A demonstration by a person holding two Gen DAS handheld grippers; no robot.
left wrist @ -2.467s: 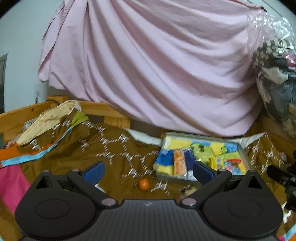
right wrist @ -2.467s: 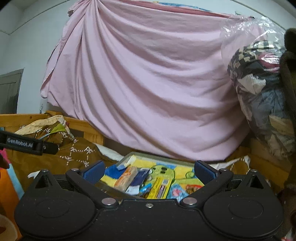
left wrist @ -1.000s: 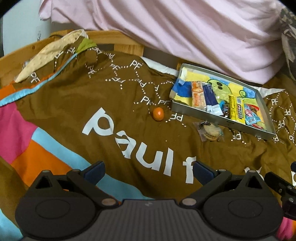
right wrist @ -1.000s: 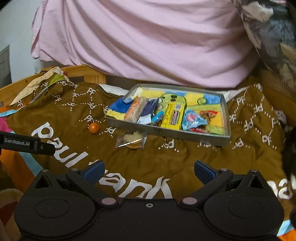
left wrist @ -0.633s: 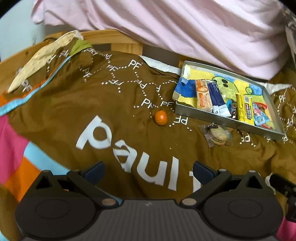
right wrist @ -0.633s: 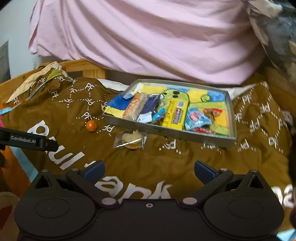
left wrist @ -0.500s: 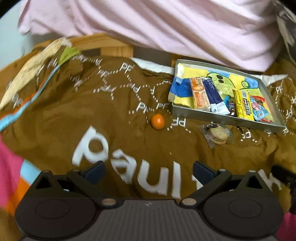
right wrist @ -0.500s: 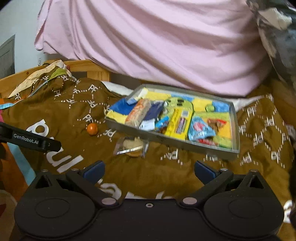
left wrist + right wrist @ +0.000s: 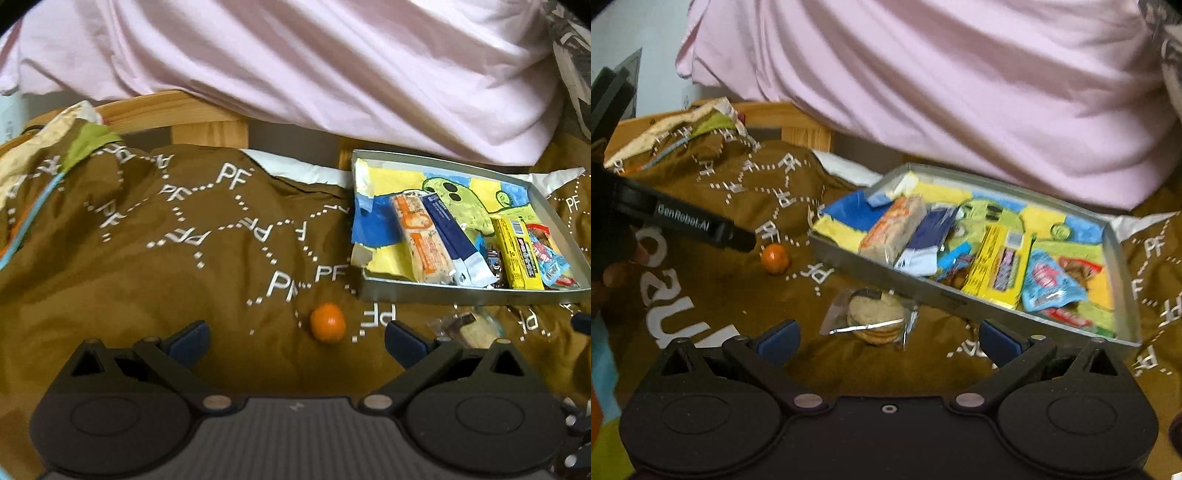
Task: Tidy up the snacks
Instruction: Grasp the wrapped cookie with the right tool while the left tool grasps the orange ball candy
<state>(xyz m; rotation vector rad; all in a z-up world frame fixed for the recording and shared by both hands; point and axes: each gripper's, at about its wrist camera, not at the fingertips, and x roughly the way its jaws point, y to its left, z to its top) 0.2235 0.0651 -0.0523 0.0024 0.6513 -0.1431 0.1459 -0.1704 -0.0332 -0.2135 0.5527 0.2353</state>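
Two snacks lie outside the tray.
Both claws, left (image 9: pixel 295 338) and right (image 9: pixel 886 338), are wide open and empty: orange ball (image 9: pixel 327 326) and cookies (image 9: pixel 875 319) wait beside tray (image 9: pixel 960 295).

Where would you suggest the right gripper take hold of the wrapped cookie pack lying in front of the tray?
Probably across the cookie pack at its bulging middle, coming from above. It lies flat on the blanket between the open right gripper fingers, and its crinkled foil ends look too flimsy.

Matt grey metal tray (image 9: pixel 945 295); glossy plastic snack wrappers (image 9: pixel 1052 284) (crinkled); clear shiny film on the cookie pack (image 9: pixel 871 317); soft brown cloth blanket (image 9: pixel 147 277); smooth pale wood bed frame (image 9: pixel 207 122); matt black plastic fingers (image 9: pixel 436 354)
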